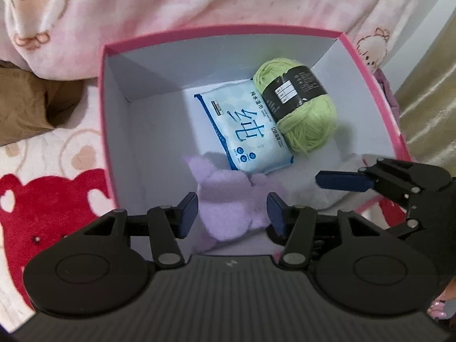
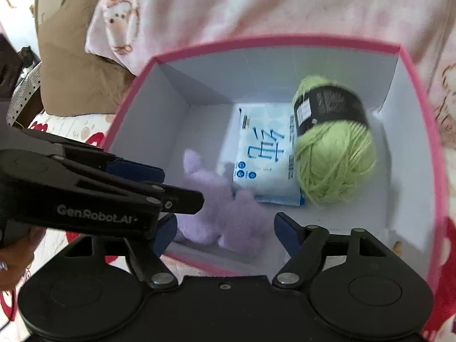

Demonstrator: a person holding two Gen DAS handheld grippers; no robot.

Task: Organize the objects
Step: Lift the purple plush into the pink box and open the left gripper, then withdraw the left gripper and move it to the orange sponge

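A pink box with white inner walls sits on a bed; it also shows in the right wrist view. Inside lie a green yarn ball, a light blue wet-wipe pack and a purple plush toy. My left gripper is open over the plush, above the box's near edge. My right gripper is open over the plush too. The right gripper enters the left view from the right. The left gripper crosses the right view from the left.
A pink patterned quilt lies behind the box. A brown cushion sits to the left. A white bedspread with red bear print lies under the box. A gold curtain is at the right.
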